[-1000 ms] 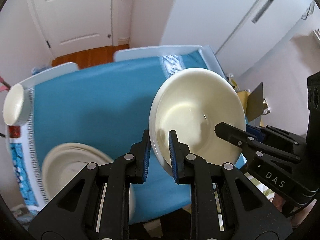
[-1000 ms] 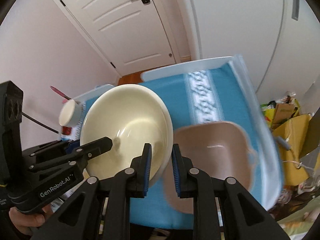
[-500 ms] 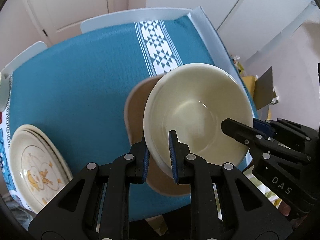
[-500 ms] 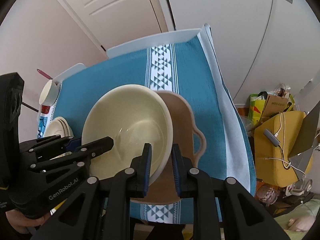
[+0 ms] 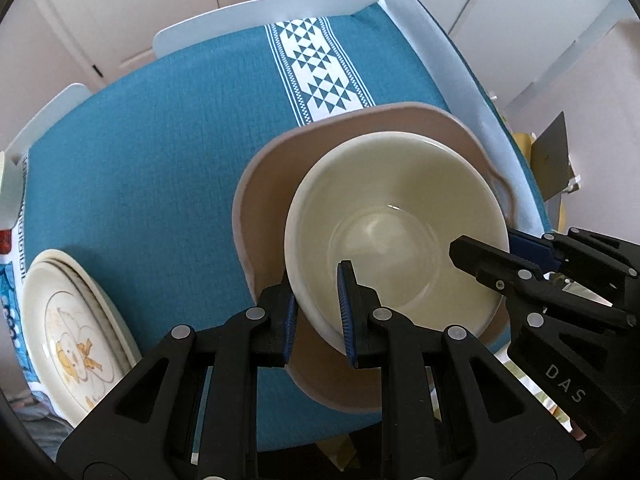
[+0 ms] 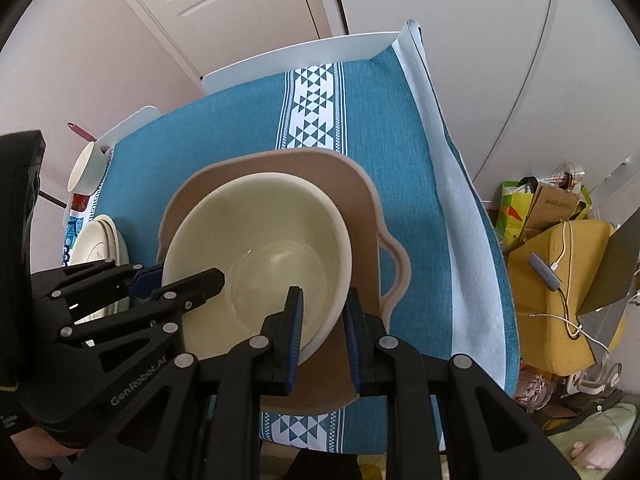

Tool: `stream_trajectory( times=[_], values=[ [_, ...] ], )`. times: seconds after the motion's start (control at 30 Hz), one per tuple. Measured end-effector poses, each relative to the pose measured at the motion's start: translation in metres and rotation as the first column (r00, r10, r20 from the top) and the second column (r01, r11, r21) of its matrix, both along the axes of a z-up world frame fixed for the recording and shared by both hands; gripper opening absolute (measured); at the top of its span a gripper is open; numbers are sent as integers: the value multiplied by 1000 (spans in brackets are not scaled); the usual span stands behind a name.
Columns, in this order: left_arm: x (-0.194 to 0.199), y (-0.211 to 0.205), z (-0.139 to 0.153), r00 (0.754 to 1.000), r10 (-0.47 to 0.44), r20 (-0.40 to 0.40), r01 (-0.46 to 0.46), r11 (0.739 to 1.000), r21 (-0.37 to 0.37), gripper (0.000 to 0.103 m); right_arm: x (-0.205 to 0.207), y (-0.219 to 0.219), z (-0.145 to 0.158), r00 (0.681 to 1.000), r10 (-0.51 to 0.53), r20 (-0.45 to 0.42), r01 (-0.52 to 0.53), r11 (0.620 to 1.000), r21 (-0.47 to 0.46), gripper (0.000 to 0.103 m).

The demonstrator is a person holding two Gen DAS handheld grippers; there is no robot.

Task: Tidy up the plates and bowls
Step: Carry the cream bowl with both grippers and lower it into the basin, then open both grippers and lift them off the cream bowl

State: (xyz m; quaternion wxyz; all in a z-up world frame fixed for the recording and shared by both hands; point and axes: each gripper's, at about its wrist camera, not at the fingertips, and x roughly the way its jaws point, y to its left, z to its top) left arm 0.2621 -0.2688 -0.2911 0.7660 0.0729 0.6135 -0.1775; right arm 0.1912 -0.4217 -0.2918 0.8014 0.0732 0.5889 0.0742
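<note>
Cream bowl [image 5: 400, 216] over tan dish [image 5: 272, 184], frame centre.
Left hand-held gripper [image 5: 318, 312] and right hand-held gripper [image 6: 322, 330] each pinching bowl rim, opposite sides; plates [image 5: 76, 332] lower left.

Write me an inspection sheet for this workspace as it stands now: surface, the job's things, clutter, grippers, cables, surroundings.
Surface: teal tablecloth with a white patterned stripe, over a white table.
Job's things: large cream bowl sits within the brown handled dish; whether it rests on it is unclear. Stack of cream plates with a duck picture at the cloth's left edge.
Clutter: white cup at the far left corner.
Grippers: left gripper and right gripper each clamp the cream bowl's rim, on opposite sides.
Cables: white cables lie on a yellow box beside the table.
Surroundings: white panelled door, pale walls, paper bags on the floor.
</note>
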Motion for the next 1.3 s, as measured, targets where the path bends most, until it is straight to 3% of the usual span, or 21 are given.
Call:
stream_trajectory(
  times=[0.33, 0.63, 0.8, 0.93, 0.97, 1.0, 1.03, 1.07, 1.1, 1.13, 1.17, 1.2, 1.3],
  values=[
    [-2, -2, 1, 1000, -23, 20, 23, 1000, 20, 16, 0, 2, -3, 1000, 8, 2, -8, 1000, -14, 18],
    [-4, 2, 23, 996, -20, 82, 18, 1000, 24, 20, -5, -6, 13, 999, -15, 34, 14, 1000, 10, 18],
    [-13, 10, 50, 991, -14, 131, 16, 1000, -15, 20, -9, -4, 35, 997, -7, 80, 6, 1000, 17, 18],
    [-21, 38, 92, 968, 56, 247, -37, 996, -80, 21, -10, 1, 65, 988, 22, 155, -29, 998, 46, 18],
    [-23, 48, 104, 957, 84, 279, -60, 994, -92, 23, -10, 6, 76, 981, 40, 189, -52, 997, 57, 18],
    [-24, 55, 112, 947, 106, 303, -80, 992, -98, 34, -8, 9, 83, 977, 53, 208, -68, 996, 62, 19],
    [-26, 66, 122, 933, 136, 333, -107, 989, -105, 59, -6, 13, 91, 970, 69, 231, -87, 994, 69, 19],
    [-28, 78, 132, 913, 174, 369, -143, 984, -110, 76, -4, 19, 100, 962, 85, 259, -108, 991, 76, 21],
    [-32, 91, 142, 888, 212, 408, -179, 977, -116, 99, -1, 26, 108, 952, 103, 287, -132, 988, 83, 36],
    [-37, 106, 153, 853, 255, 456, -220, 967, -129, 103, 1, 32, 114, 944, 120, 308, -153, 984, 87, 49],
    [-39, 117, 159, 831, 281, 481, -244, 960, -139, 103, 4, 41, 121, 932, 141, 333, -180, 980, 89, 78],
    [-40, 130, 165, 815, 308, 491, -273, 951, -143, 103, 7, 50, 126, 920, 162, 356, -206, 975, 89, 97],
    [-36, 167, 172, 783, 389, 486, -379, 917, -123, 103, 21, 78, 138, 878, 229, 421, -283, 957, 69, 100]
  ],
)
